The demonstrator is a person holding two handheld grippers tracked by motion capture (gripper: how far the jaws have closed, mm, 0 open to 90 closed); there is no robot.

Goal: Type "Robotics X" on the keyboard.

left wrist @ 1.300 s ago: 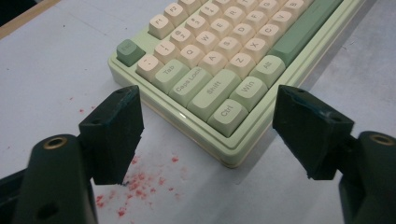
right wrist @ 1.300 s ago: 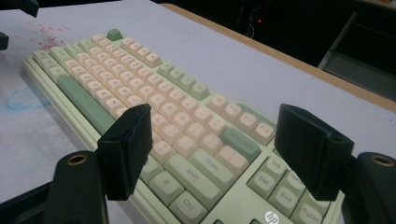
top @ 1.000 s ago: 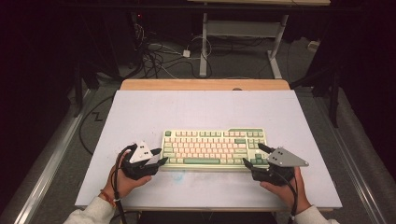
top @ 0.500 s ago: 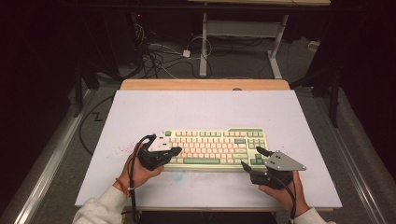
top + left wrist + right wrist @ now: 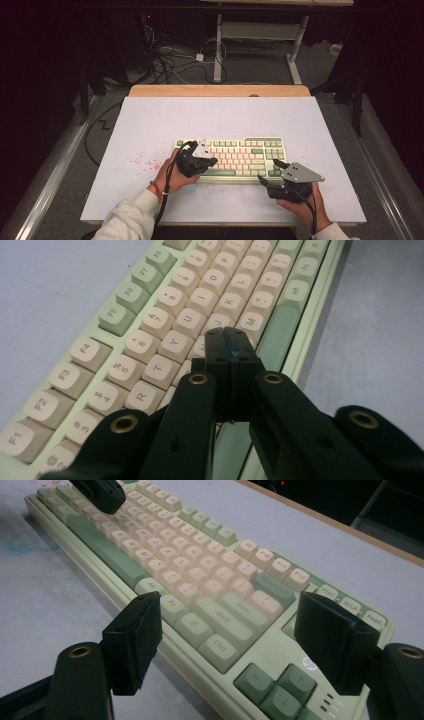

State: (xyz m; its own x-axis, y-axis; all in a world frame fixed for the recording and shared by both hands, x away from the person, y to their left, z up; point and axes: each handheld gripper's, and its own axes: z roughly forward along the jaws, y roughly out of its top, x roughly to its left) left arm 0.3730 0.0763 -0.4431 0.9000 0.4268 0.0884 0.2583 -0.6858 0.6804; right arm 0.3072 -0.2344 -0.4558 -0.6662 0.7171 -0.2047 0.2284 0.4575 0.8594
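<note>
left gripper [image 5: 210,162] moved from keyboard's [image 5: 250,152] left end over its keys, jaws now pressed together

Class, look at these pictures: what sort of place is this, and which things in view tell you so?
Probably a lab or workshop set up for recording. A keyboard lies alone on a white-topped table, loose cables trail over the dark floor behind, and a person's hands hold the left gripper and right gripper.

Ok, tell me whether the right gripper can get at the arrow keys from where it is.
Probably yes: the right gripper stands open just short of the arrow keys at the keyboard corner, with nothing between.
</note>
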